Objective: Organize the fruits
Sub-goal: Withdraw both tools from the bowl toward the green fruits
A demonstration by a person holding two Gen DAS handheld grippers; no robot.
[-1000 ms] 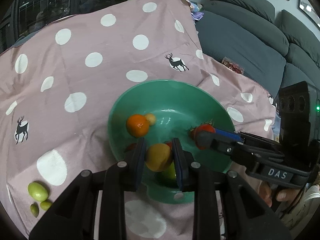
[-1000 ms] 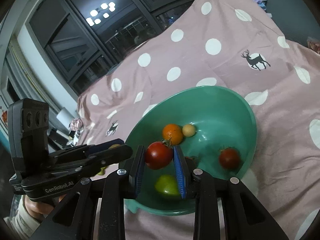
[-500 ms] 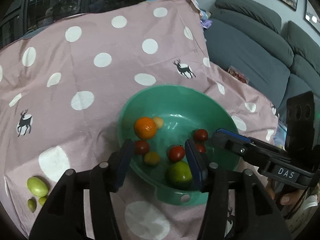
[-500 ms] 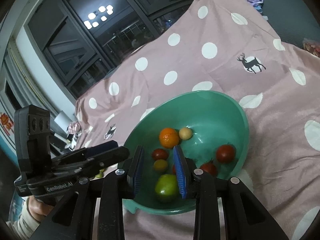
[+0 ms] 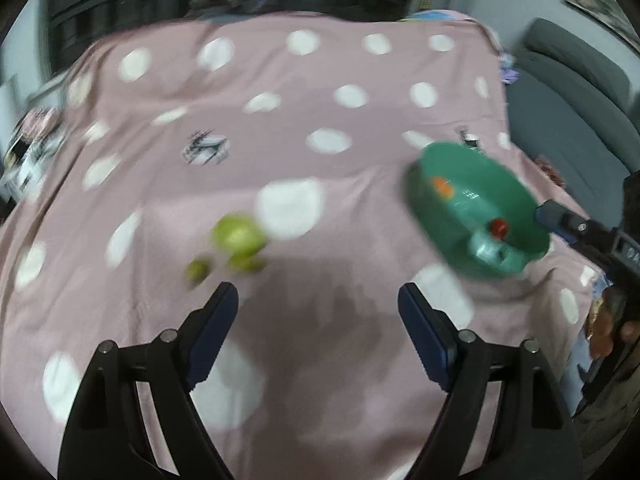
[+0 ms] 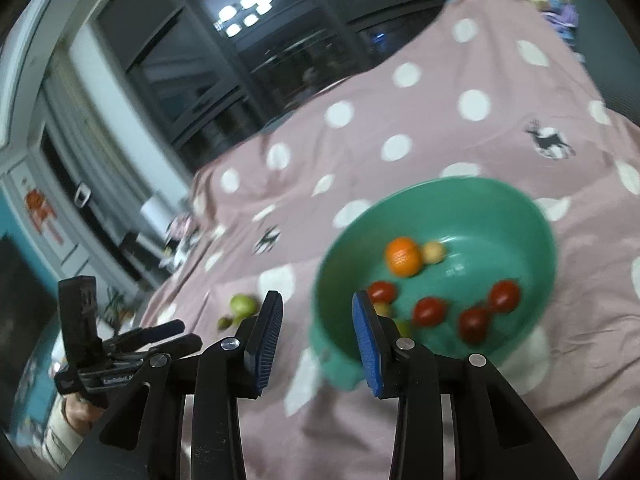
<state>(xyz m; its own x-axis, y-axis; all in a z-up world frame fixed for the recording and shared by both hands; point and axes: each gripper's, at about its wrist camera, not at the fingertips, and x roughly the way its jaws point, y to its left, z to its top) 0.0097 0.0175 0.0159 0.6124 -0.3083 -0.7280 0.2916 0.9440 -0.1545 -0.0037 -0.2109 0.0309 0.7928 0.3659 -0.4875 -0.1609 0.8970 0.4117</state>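
The green bowl (image 6: pixel 516 216) sits on the pink dotted cloth and holds an orange (image 6: pixel 403 257), a small yellow fruit (image 6: pixel 433 252) and several red tomatoes (image 6: pixel 429 311). My right gripper (image 6: pixel 316 312) hovers at the bowl's near left rim, its jaws opening with nothing between them. In the blurred left wrist view, my left gripper (image 5: pixel 318 304) is over bare cloth, jaws opening wide and empty. A green fruit (image 5: pixel 239 234) and two smaller green ones (image 5: pixel 198 270) lie just beyond its left finger. The bowl (image 5: pixel 444 220) is off to its right.
A grey sofa (image 5: pixel 568 120) runs along the cloth's right edge. Dark windows (image 6: pixel 280 60) stand behind the cloth's far side. The right gripper (image 5: pixel 560 220) shows past the bowl, and the left gripper (image 6: pixel 188 334), in a person's hand, shows at the lower left.
The left gripper let go of a yellow fruit over the bowl, swung left to the green fruits and spread its jaws. The right gripper dropped its red tomato into the bowl and began parting.
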